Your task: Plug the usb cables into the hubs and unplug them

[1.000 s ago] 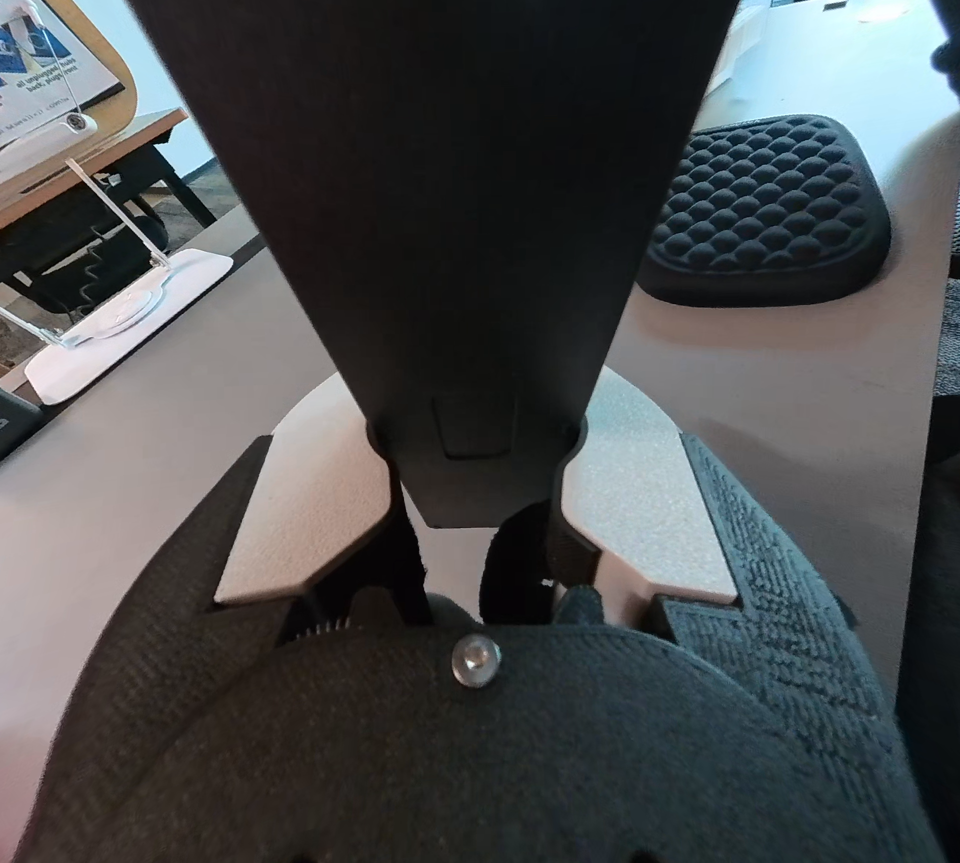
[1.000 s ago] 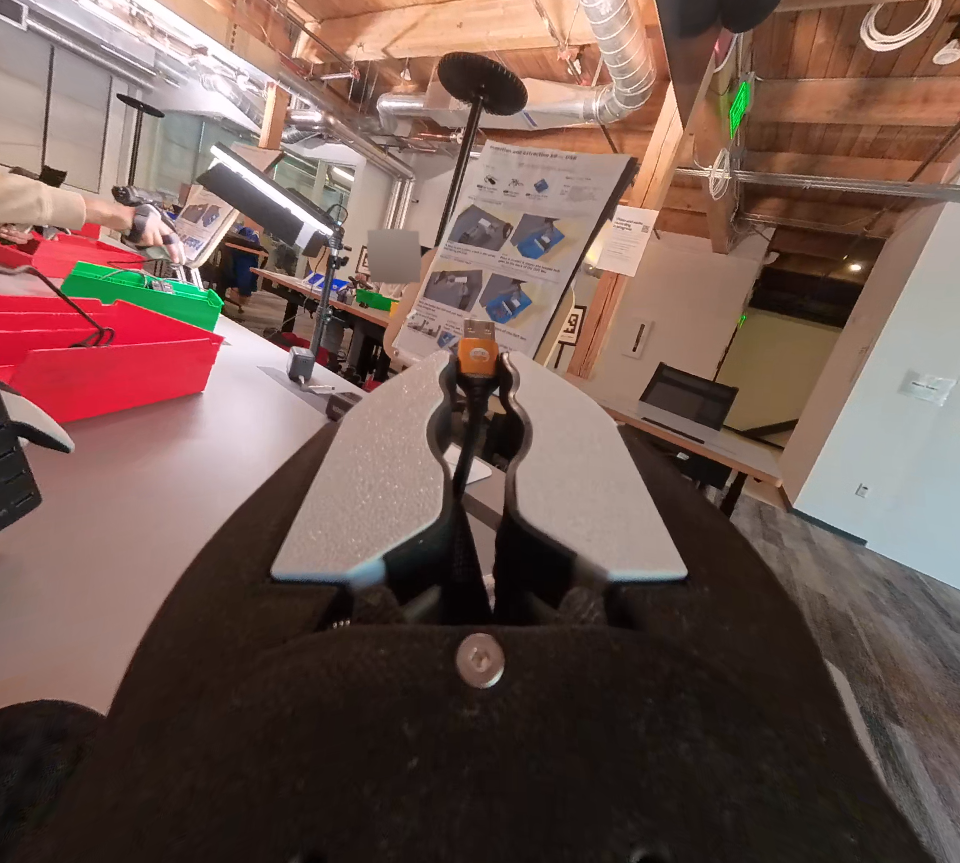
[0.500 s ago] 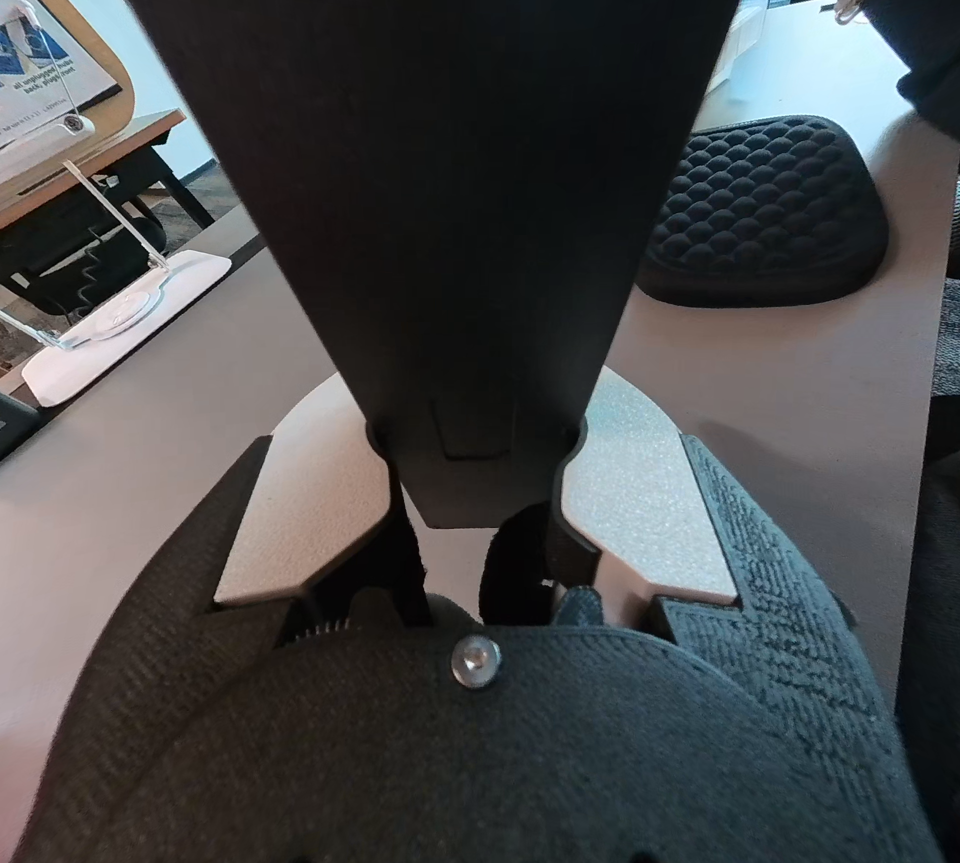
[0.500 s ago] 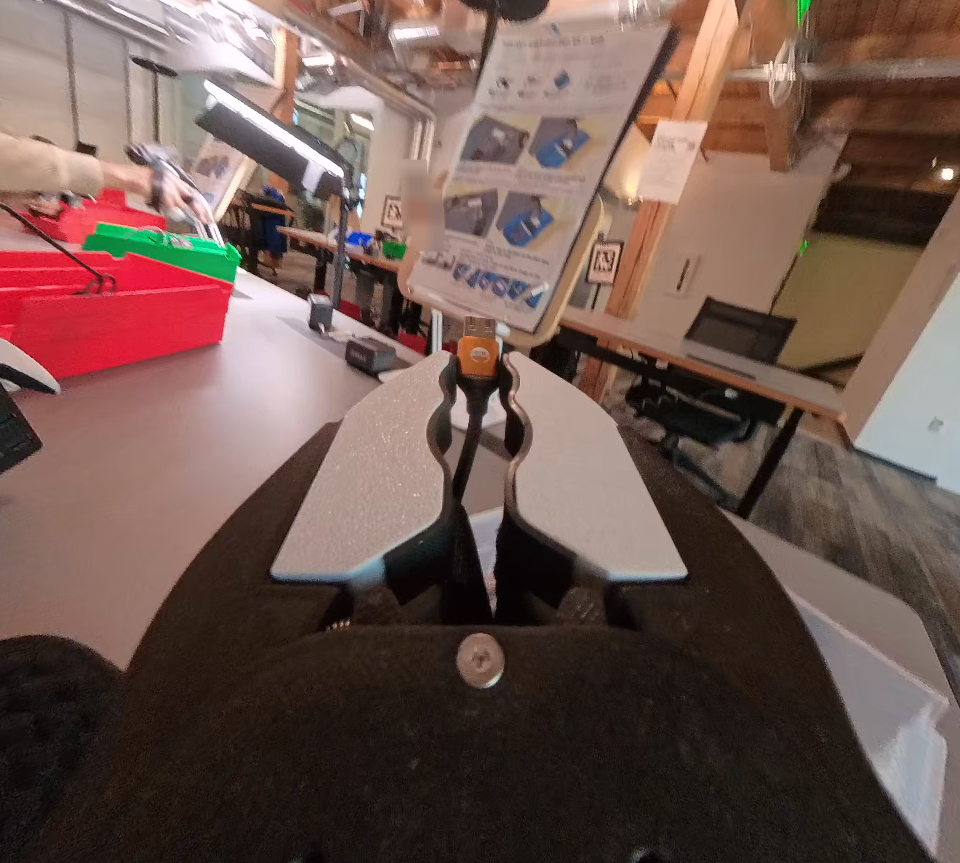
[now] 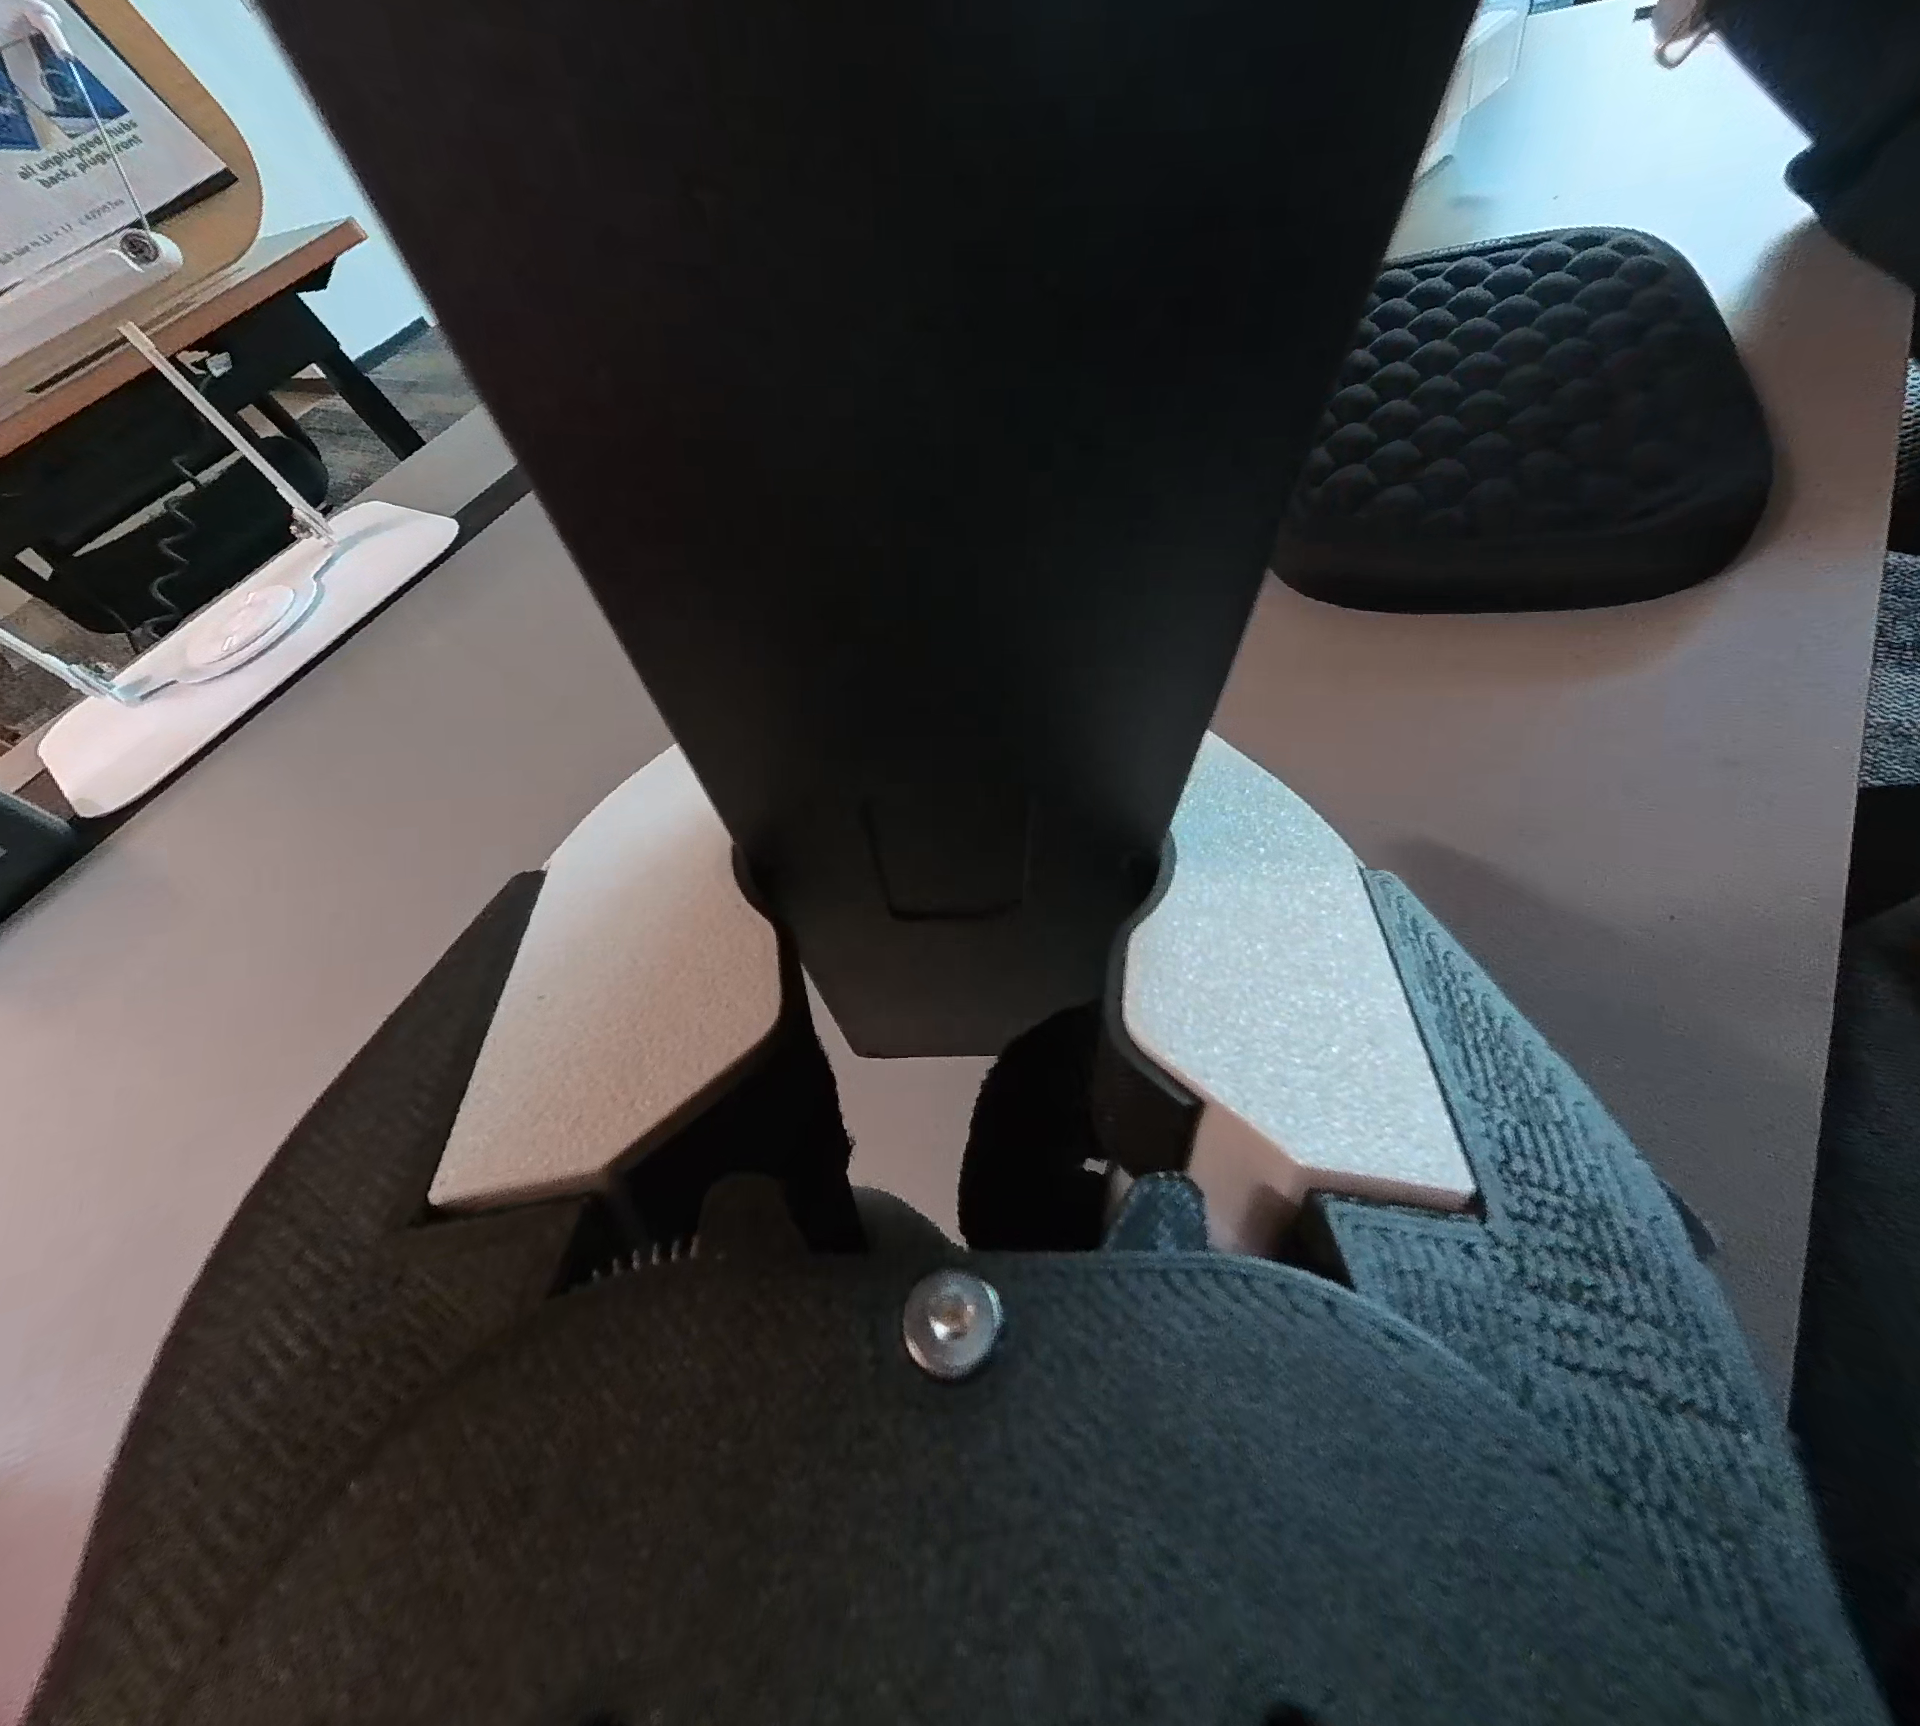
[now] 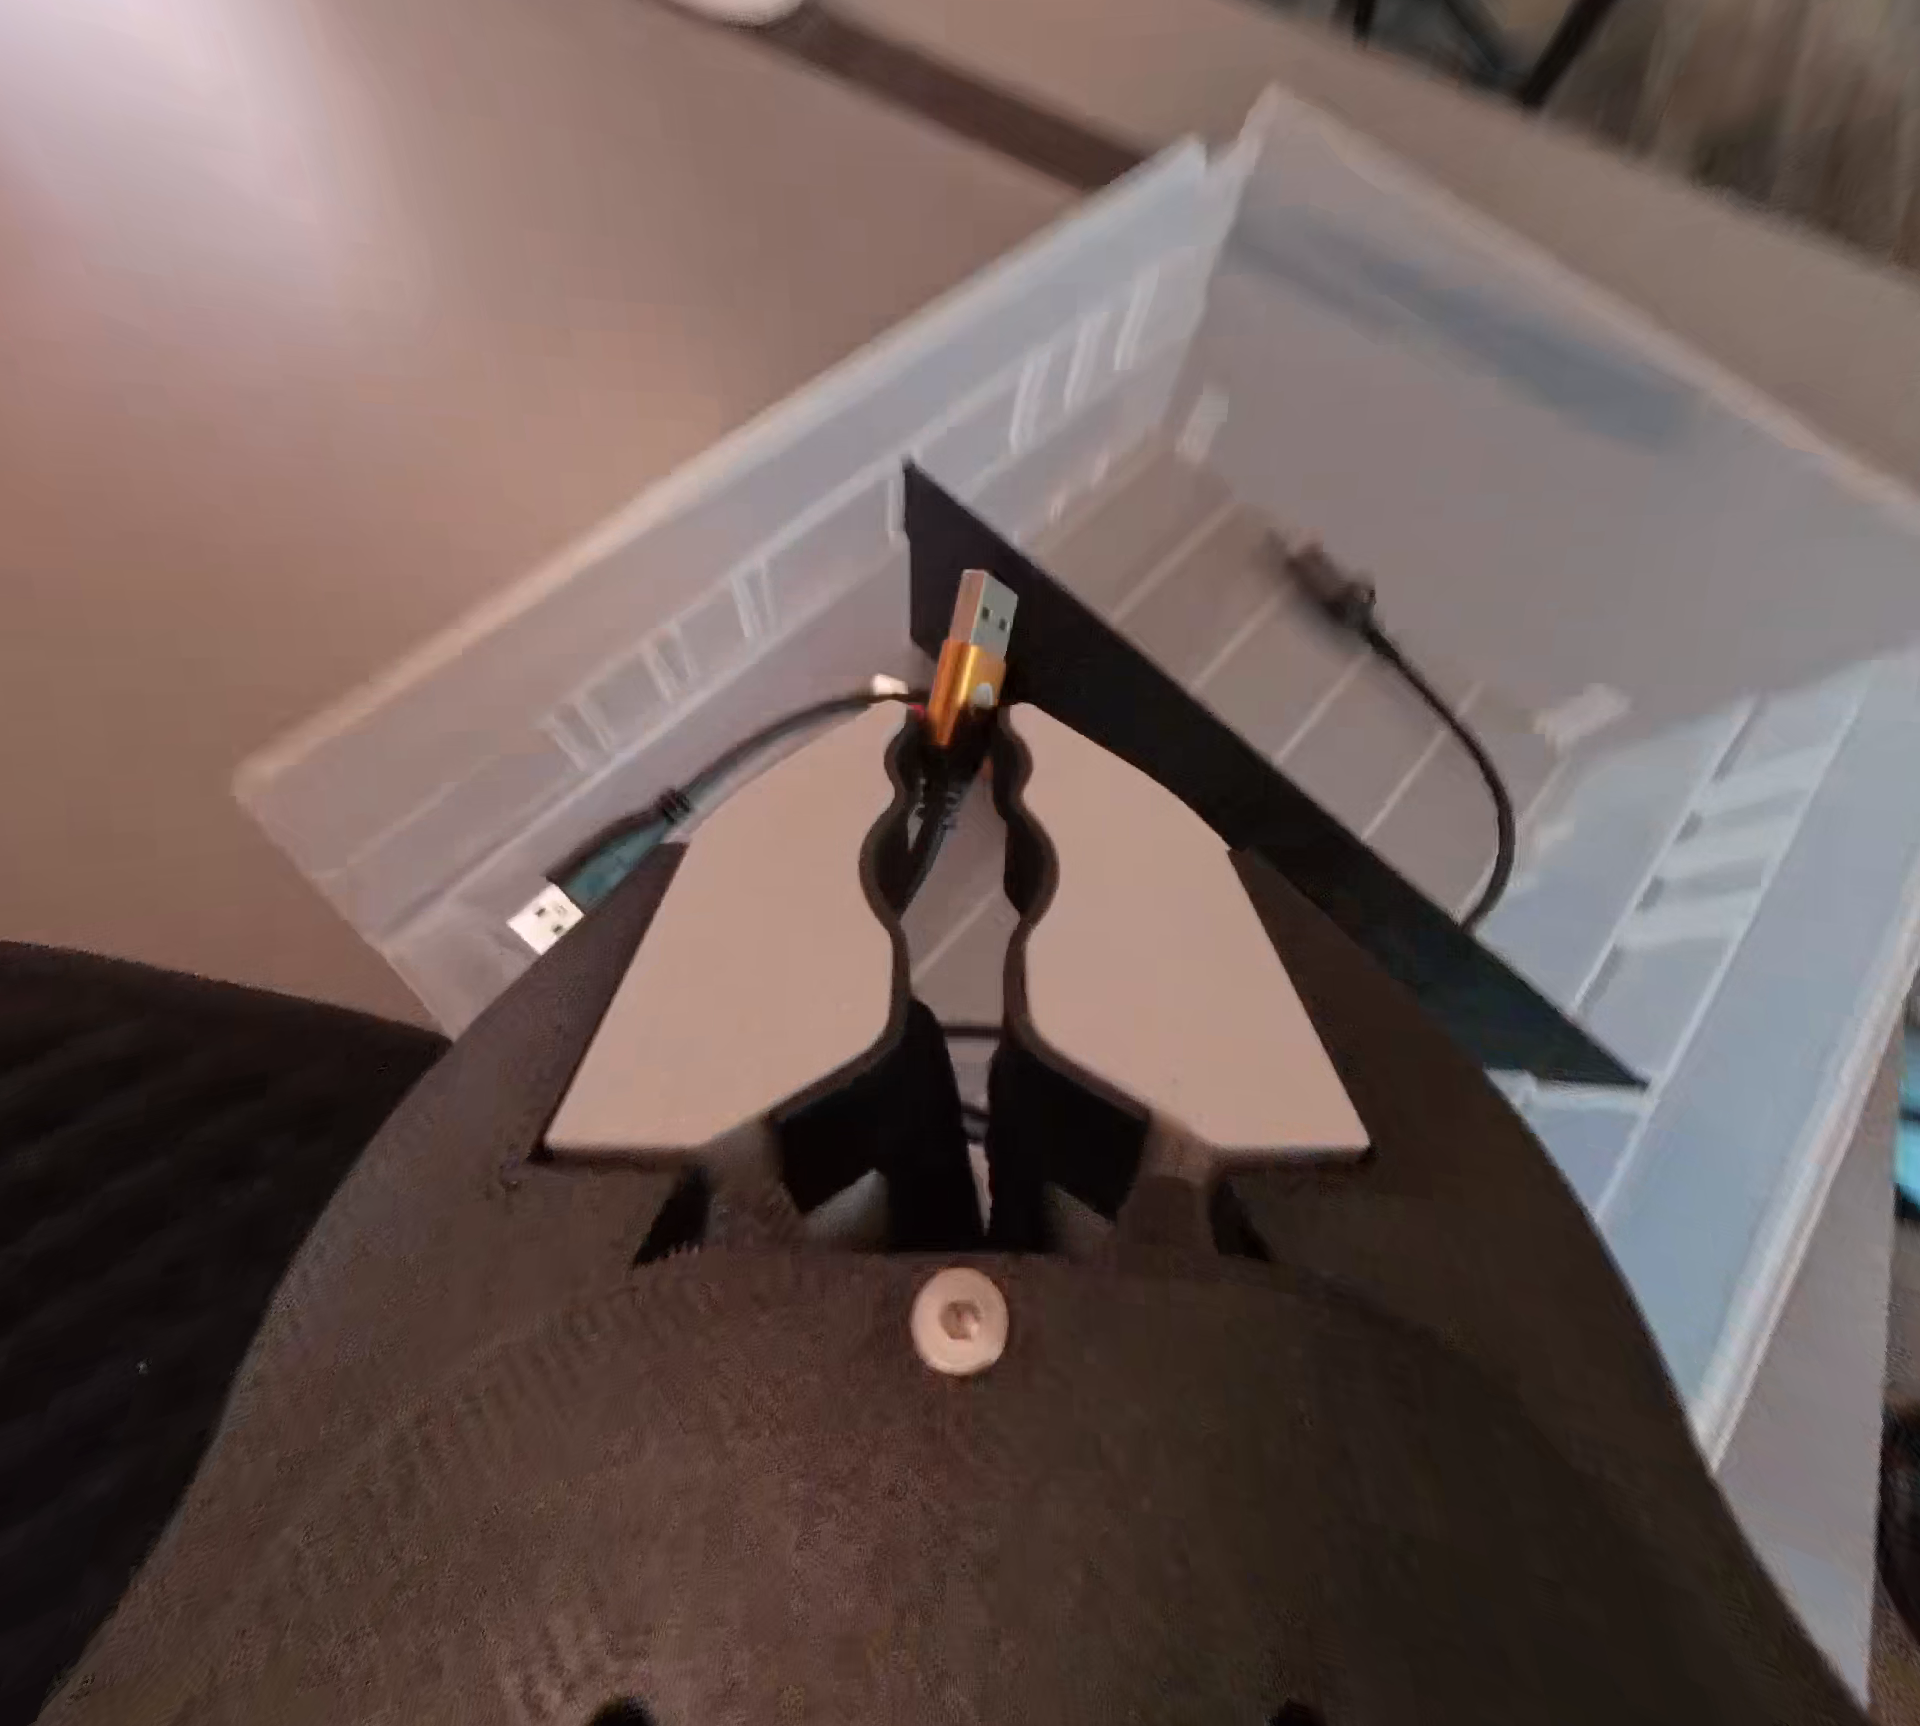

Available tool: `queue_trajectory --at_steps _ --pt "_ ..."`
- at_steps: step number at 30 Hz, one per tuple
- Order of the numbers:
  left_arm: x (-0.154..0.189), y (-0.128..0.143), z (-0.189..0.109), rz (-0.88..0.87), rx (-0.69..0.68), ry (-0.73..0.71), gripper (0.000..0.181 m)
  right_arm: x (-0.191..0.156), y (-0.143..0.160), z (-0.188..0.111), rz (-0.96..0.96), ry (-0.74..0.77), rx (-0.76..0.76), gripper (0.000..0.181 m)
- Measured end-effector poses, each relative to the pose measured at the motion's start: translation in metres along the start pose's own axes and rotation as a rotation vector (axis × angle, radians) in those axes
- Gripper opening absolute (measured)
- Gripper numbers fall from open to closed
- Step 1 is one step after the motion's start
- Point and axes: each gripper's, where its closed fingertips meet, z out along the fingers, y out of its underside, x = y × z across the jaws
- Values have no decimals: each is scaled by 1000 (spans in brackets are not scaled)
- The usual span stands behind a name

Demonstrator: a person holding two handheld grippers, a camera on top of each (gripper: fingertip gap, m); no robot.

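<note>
Orange plug (image 6: 971, 674) sits pinched in the right tongs (image 6: 961, 731), pointing straight ahead over the clear bin (image 6: 1766, 1001). Left tongs (image 5: 951, 887) squeeze the black hub (image 5: 873, 326), standing upright on the bench (image 5: 1507, 793).

Open bare table (image 6: 364, 305) left of clear bin (image 6: 665, 533), black divider (image 6: 1195, 741) splitting its interior

A clear plastic bin (image 6: 1714, 1105) with a black divider (image 6: 1195, 741) sits on the bench (image 6: 364, 326). A black dimpled pad (image 5: 1527, 450) lies beyond the left hand-held gripper (image 5: 951, 855), rightward; a white stand base (image 5: 249, 637) leftward.
</note>
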Motion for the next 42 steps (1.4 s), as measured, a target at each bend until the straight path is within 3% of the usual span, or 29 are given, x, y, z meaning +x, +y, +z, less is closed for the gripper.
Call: queue_trajectory --at_steps 4,6,13,18,25,29,32,37,40,42 --pt "0 -1 0 -3 5 0 63 8 43 16 -7 59 -259 13" --pt "0 -1 0 -2 7 1 63 9 50 21 -9 67 -292 21" --pt "0 -1 -1 -4 11 0 63 14 13 -4 -10 152 -139 63" --pt "-1 -2 -2 -7 17 -4 63 -4 -25 -17 -94 159 3 70" --pt "-3 -5 -4 -17 40 -15 63 -118 -108 -61 -276 -92 404 65" --pt "-7 -10 -7 -41 79 -29 63 -243 -123 -90 -423 -501 594 65" --pt "-11 -13 -10 -70 109 -36 64 -330 -107 -92 -472 -796 593 66" --pt "-13 -14 -12 -81 122 -41 63 -407 -83 -50 -482 -818 588 69" --pt "-13 -12 -11 -67 106 -54 63 -422 -78 -31 -427 -745 646 71" --pt "-11 -13 -10 -60 106 -47 63 -417 -85 -31 -371 -685 702 61"
